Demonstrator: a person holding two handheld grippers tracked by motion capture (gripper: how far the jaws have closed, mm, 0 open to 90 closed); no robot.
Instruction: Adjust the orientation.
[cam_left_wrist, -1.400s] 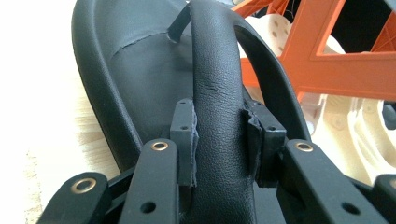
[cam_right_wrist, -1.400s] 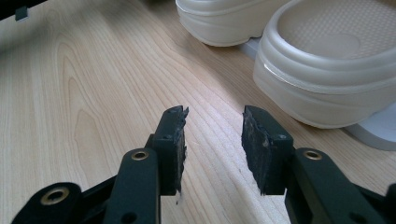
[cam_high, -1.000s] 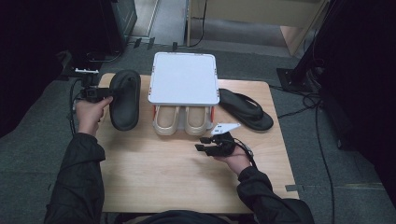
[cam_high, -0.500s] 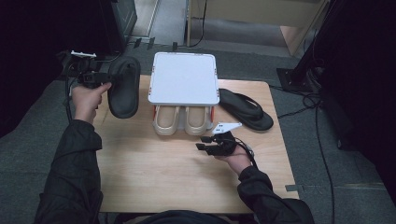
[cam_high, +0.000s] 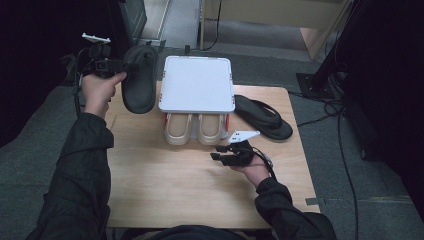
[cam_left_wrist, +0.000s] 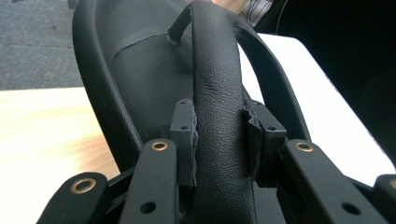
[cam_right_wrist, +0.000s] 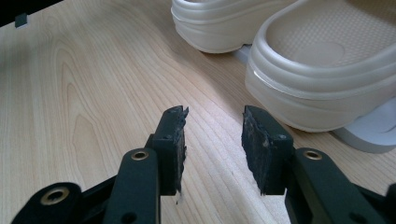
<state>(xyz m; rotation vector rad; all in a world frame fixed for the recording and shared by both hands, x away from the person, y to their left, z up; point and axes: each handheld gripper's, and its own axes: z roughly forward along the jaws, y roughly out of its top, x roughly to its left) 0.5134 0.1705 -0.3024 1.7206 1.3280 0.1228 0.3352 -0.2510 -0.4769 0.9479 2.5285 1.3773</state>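
Grey carpet surrounds a wooden table (cam_high: 165, 190). Two black sandals show: one black sandal (cam_high: 139, 82) is lifted over the table's far left edge, its strap (cam_left_wrist: 217, 93) clamped between the left gripper's (cam_high: 102, 65) jaws; the other black flip-flop (cam_high: 263, 116) lies flat at the right, beside a white rack (cam_high: 196, 83). Two cream slippers (cam_high: 195, 128) sit side by side on the rack's lower shelf, under its white top. The right gripper (cam_right_wrist: 212, 140) hovers near them, jaws apart, holding nothing.
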